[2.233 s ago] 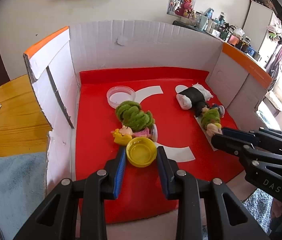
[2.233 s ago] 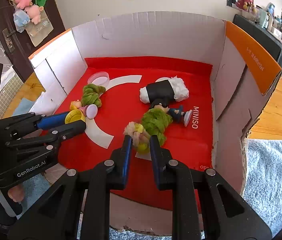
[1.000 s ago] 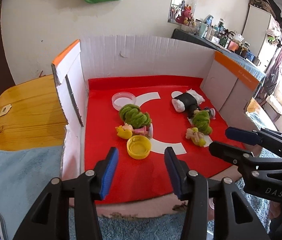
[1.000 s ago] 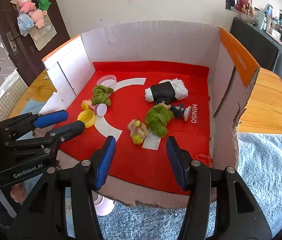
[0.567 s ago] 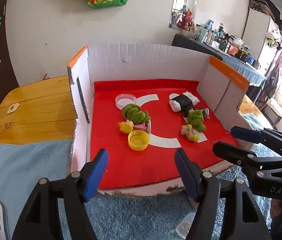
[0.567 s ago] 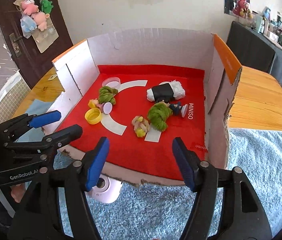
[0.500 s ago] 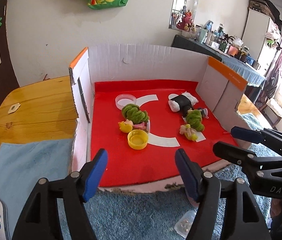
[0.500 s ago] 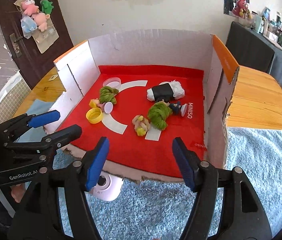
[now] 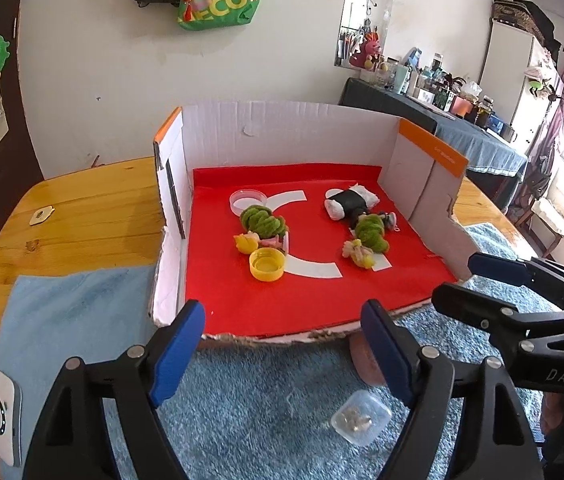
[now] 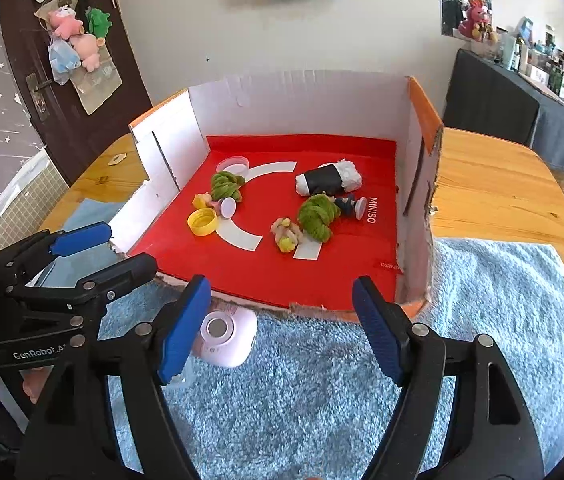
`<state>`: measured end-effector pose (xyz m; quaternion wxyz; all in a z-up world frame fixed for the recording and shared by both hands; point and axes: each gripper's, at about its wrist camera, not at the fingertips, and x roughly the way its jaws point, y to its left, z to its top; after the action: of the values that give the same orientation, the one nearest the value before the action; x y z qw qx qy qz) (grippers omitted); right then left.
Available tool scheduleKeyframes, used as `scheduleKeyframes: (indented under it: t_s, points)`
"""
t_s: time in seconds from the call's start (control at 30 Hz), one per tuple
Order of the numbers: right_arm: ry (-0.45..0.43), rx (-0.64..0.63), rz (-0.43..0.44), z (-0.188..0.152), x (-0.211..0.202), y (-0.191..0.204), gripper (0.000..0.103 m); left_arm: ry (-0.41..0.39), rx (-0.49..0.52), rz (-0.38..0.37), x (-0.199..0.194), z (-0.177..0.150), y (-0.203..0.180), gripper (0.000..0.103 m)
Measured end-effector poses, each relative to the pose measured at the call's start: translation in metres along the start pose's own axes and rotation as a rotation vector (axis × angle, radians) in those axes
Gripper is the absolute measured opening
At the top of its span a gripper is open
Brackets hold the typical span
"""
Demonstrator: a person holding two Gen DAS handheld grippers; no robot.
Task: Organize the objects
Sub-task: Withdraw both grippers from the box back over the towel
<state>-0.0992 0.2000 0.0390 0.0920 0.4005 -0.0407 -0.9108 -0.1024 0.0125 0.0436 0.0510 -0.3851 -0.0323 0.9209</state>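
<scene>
- The left gripper (image 9: 282, 348) hung wide and empty over the blue mat (image 9: 266, 412), just outside the torn front edge of the cardboard box (image 9: 289, 136); its jaws had just been opening, with nothing between them.
- The right gripper (image 10: 282, 332) was the same story: spread wide, jaws just opening, holding nothing, short of the box's front edge.
- Inside, on the red liner (image 9: 282, 304), the yellow cap (image 9: 268, 265) lay mouth-up toward the left wall, just in front of the green-haired doll (image 9: 262, 226).
- A clear lid (image 9: 248, 201) sat behind that doll, nearer the back-left corner.
- Toward the right wall lay a second green-haired doll (image 10: 313, 216), a small pale toy (image 10: 286, 235) touching it at the front, and the black-and-white roll (image 10: 329, 179) behind.
- Judging by that, several pieces were already in the box and both tongs were free.
- Still out on the mat: a pale pink round gadget (image 10: 224, 336) against the box's front edge, and a small clear container (image 9: 359, 420) nearer the grippers.
- Those looked like what was left, though I couldn't say for sure they belonged inside.
</scene>
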Motion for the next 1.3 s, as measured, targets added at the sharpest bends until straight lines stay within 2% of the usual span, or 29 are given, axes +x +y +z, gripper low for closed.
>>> scheduleKeyframes:
  t_s: [0.13,0.43,0.77,1.13,1.3]
  points:
    - [-0.007,0.002,0.0,-0.006,-0.007,0.001,0.077,-0.003,-0.002,0.0,-0.004,-0.003,-0.002,0.088]
    - [-0.018,0.003,-0.004,-0.019,-0.019,0.003,0.08,-0.001,-0.004,0.003,-0.016,-0.019,-0.009,0.091]
    - [-0.028,0.015,-0.013,-0.028,-0.027,0.001,0.08,0.005,0.002,-0.006,-0.027,-0.036,-0.013,0.091]
    - [-0.015,0.005,-0.019,-0.032,-0.023,0.004,0.08,0.026,0.056,-0.055,-0.029,-0.057,-0.029,0.091]
    - [0.005,-0.005,-0.01,-0.032,-0.014,0.008,0.08,0.039,0.076,-0.092,-0.027,-0.064,-0.034,0.084]
